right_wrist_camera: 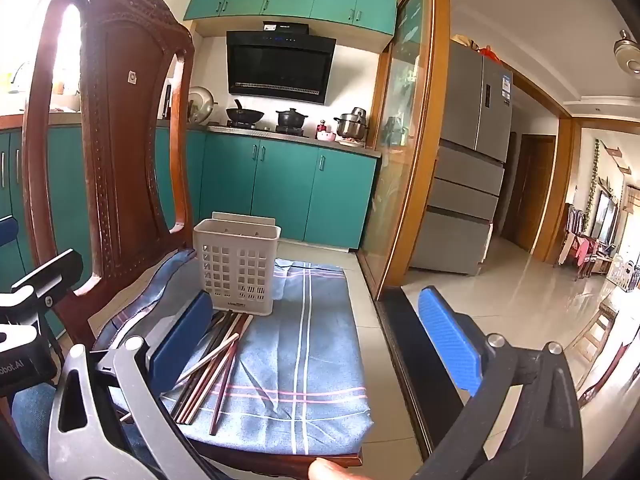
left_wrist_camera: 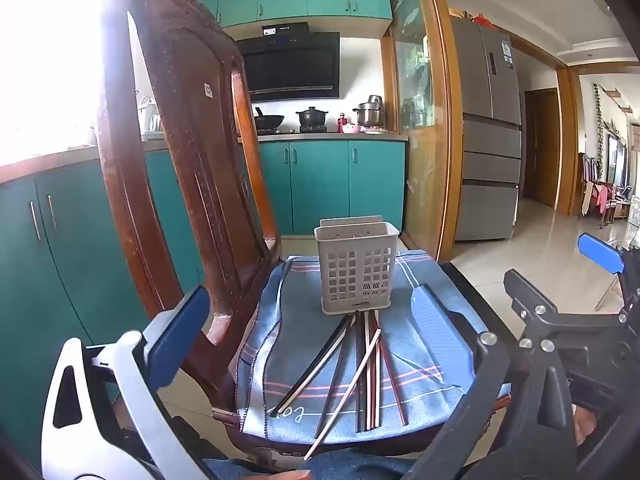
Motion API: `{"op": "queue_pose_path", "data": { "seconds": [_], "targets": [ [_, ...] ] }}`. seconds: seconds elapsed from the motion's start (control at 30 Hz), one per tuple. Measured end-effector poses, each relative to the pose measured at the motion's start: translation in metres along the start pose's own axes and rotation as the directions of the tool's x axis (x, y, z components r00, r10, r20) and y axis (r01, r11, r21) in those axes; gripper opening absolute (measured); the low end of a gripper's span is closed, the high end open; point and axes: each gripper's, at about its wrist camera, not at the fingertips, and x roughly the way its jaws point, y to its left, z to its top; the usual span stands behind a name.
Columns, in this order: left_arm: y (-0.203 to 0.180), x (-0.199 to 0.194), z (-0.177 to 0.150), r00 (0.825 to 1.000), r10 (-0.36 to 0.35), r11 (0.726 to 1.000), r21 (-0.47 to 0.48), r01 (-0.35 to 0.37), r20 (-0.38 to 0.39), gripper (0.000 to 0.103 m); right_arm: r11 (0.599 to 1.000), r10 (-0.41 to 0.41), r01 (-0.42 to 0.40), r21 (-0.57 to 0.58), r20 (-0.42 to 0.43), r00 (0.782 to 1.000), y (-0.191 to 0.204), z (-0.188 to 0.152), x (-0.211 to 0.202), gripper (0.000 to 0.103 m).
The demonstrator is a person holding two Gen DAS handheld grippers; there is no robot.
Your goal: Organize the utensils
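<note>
Both grippers — left gripper (left_wrist_camera: 308,320), right gripper (right_wrist_camera: 316,334) — stood wide, empty; advisable to pinch one chopstick (left_wrist_camera: 346,386) mid-shaft, then upend it into holder (left_wrist_camera: 357,266).

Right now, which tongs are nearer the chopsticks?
Left. The left tongs straddle the chopsticks, open, held back from them. The right tongs point at bare cloth, chopsticks beside their left finger.

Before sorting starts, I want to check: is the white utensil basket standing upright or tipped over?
Upright. The basket stands on its base on the blue cloth, open rim up, with the chopsticks lying flat before it.
</note>
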Motion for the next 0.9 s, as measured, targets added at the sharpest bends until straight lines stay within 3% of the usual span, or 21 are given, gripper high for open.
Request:
{"op": "queue_pose_path", "data": {
  "seconds": [0.9],
  "targets": [
    [0.005, 0.0, -0.002, 0.998, 0.059, 0.998, 0.031, -0.058, -0.012, 0.1, 1.0, 0.008, -0.008, 0.005, 0.049, 0.999, -0.009, 0.008, -0.017, 0.101]
  ]
}}
